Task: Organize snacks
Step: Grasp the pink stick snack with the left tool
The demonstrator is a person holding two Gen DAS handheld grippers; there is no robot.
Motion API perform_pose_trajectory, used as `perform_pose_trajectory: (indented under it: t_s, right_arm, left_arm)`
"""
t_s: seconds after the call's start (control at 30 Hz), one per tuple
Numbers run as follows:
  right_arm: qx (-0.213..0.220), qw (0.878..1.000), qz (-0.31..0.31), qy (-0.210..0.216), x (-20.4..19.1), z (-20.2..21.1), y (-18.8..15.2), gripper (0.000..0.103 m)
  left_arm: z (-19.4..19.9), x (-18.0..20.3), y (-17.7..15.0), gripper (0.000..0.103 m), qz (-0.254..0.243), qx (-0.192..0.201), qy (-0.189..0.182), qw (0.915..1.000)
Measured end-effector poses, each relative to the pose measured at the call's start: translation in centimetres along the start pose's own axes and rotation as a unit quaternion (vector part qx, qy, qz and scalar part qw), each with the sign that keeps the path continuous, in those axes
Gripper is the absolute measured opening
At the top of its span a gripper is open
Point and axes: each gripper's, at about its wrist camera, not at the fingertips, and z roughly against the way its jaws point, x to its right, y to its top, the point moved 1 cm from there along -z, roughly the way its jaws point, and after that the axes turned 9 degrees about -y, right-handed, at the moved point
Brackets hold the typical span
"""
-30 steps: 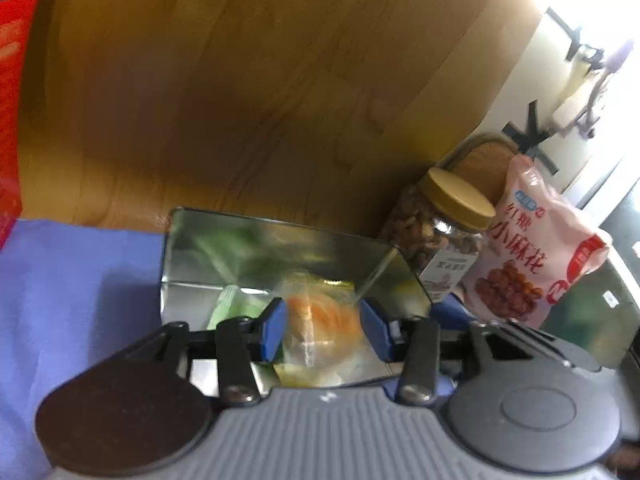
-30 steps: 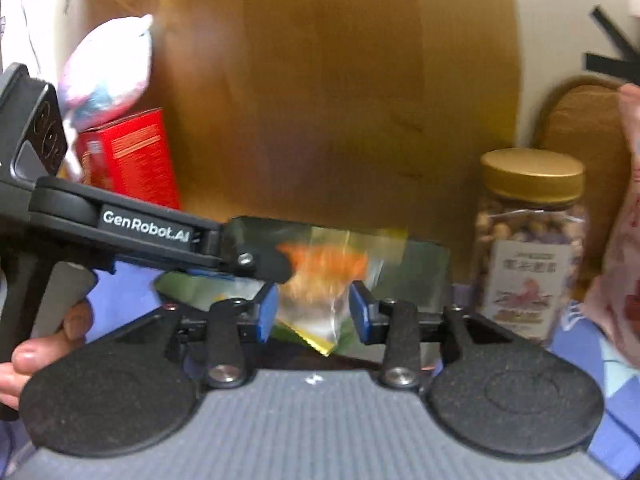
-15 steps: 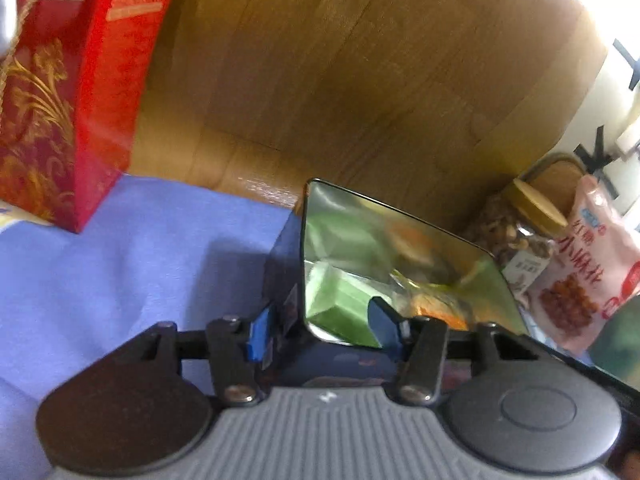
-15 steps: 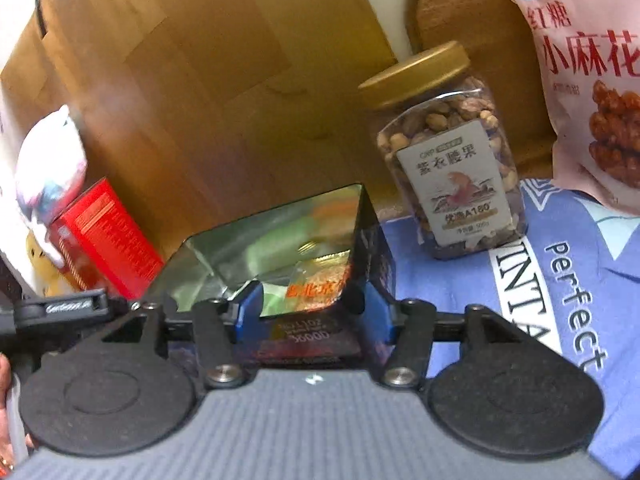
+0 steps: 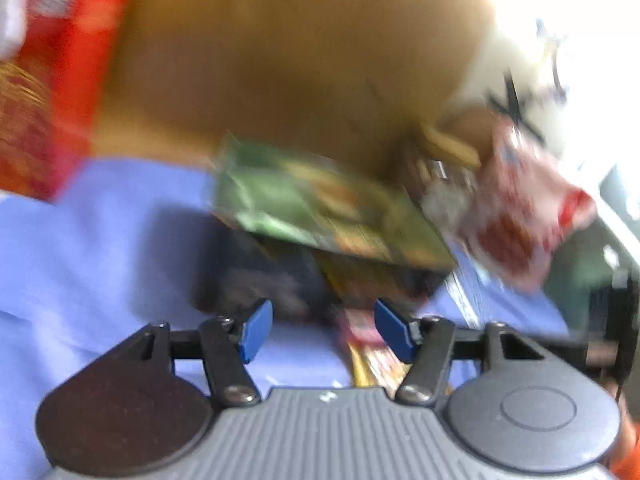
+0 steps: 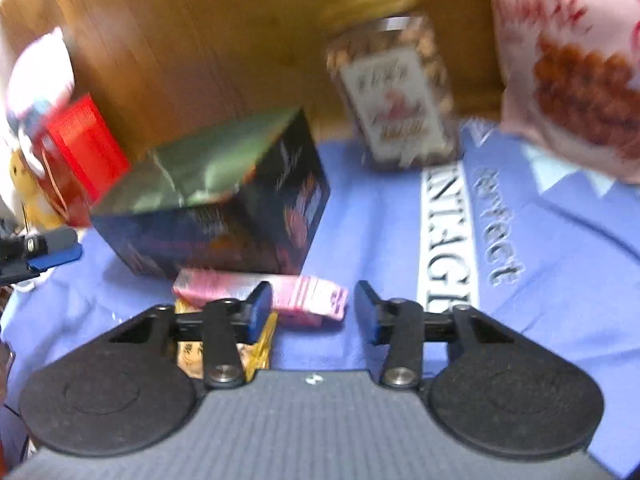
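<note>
Nearest the right wrist camera, the right claw (image 6: 310,308) is hovering just over the blue cloth (image 6: 520,260) that is covering the counter. Its blue pads are standing apart and are closing, with nothing pressed between them. A pink snack pack (image 6: 296,292) is lying flat on the cloth just ahead of the left pad and reaching partly into the gap, and a yellow wrapper (image 6: 262,346) is peeking out from under the left finger.

In the left wrist view, which is heavily blurred, the left claw (image 5: 322,326) is likewise released, its pads opening wider over the cloth. A red and yellow packet (image 5: 368,344) is lying near its right pad, not gripped.

Just behind the pink pack, the dark open tin box (image 6: 224,216) is sitting on the cloth, its shiny inner walls reflecting green. From the left wrist it is showing green and orange snack wrappers inside, though the blur is hiding what they are. At the left edge of the right view, a blue pad of the other claw is showing near the box.

Farther back, a jar of nuts with a gold lid (image 6: 394,92) is standing upright to the right of the box, and a pink snack bag (image 6: 572,64) is looming beside it. To the left, a red box (image 6: 80,148) is standing by a pale bag (image 6: 38,76). A wooden panel (image 6: 208,40) is closing off the back.
</note>
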Motion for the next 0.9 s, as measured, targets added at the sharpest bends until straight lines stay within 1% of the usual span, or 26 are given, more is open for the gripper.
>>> perform_pose_trajectory:
  t_s: [0.07, 0.1, 0.13, 0.17, 0.2, 0.23, 0.27, 0.3, 0.33, 0.4, 0.5, 0.6, 0.67, 0.7, 0.77, 0.83, 0.9]
  right_arm:
    - [-0.015, 1.000, -0.008, 0.015, -0.4, -0.9, 0.3, 0.044]
    - [-0.021, 1.000, -0.008, 0.018, -0.8, -1.2, 0.5, 0.044]
    - [-0.024, 1.000, -0.003, 0.020, -1.2, -1.4, 0.5, 0.044]
    - [-0.028, 0.999, 0.008, 0.027, -1.7, -1.4, 0.4, 0.044]
    - [-0.030, 0.999, 0.017, 0.031, -2.3, -1.4, 0.1, 0.042]
    - [-0.035, 0.998, 0.031, 0.031, -3.0, -1.4, -0.3, 0.037]
    - [-0.036, 0.998, 0.048, 0.028, -3.8, -1.3, -0.9, 0.035]
    - [-0.036, 0.997, 0.064, 0.029, -4.5, -1.1, -1.4, 0.035]
    - [-0.033, 0.996, 0.076, 0.036, -5.3, -0.9, -2.1, 0.032]
    - [-0.019, 0.995, 0.099, 0.026, -6.7, -0.4, -3.3, 0.032]
    - [-0.017, 0.994, 0.101, 0.040, -7.9, -0.1, -4.4, 0.032]
    - [-0.006, 0.990, 0.128, 0.051, -9.3, 1.1, -6.2, 0.031]
    - [-0.002, 0.988, 0.140, 0.069, -9.8, 1.8, -7.1, 0.031]
    - [0.002, 0.986, 0.147, 0.074, -10.0, 2.2, -7.5, 0.032]
    - [0.022, 0.986, 0.149, 0.069, -10.2, 3.4, -7.9, 0.032]
    - [0.048, 0.988, 0.129, 0.065, -9.6, 4.8, -7.9, 0.033]
    - [0.066, 0.991, 0.099, 0.067, -8.6, 5.8, -8.0, 0.033]
  left_arm:
    - [-2.7, 0.4, -0.7, 0.065, -0.007, -0.034, -0.006, 0.9994]
    - [-4.0, 0.5, -1.1, 0.063, -0.009, -0.054, -0.009, 0.9985]
    - [-4.9, 0.5, -1.5, 0.063, -0.008, -0.066, -0.010, 0.9977]
    - [-5.0, 0.8, -1.8, 0.059, -0.023, -0.055, -0.008, 0.9982]
    - [-5.2, 1.1, -1.9, 0.051, -0.029, -0.067, -0.010, 0.9973]
    - [-5.1, 1.2, -2.0, 0.047, -0.026, -0.071, -0.018, 0.9970]
    - [-4.9, 1.5, -2.4, 0.044, -0.017, -0.082, -0.038, 0.9958]
    - [-4.4, 1.7, -2.7, 0.042, -0.013, -0.084, -0.042, 0.9955]
    - [-3.8, 1.9, -3.0, 0.041, -0.020, -0.083, -0.037, 0.9957]
    - [-2.4, 1.9, -3.8, 0.042, -0.024, -0.086, -0.032, 0.9955]
    - [-0.5, 1.5, -4.8, 0.042, -0.021, -0.093, -0.026, 0.9951]
    - [1.6, 1.6, -5.9, 0.042, -0.026, -0.102, -0.027, 0.9941]
    - [3.1, 2.0, -6.4, 0.045, -0.040, -0.100, -0.028, 0.9938]
    - [4.1, 2.1, -6.6, 0.045, -0.044, -0.092, -0.026, 0.9944]
    - [6.0, 1.8, -6.2, 0.047, -0.040, -0.069, -0.020, 0.9966]
    - [7.8, 0.7, -5.2, 0.050, -0.020, -0.038, -0.011, 0.9990]
    - [8.7, -0.3, -4.1, 0.052, -0.004, -0.019, 0.000, 0.9998]
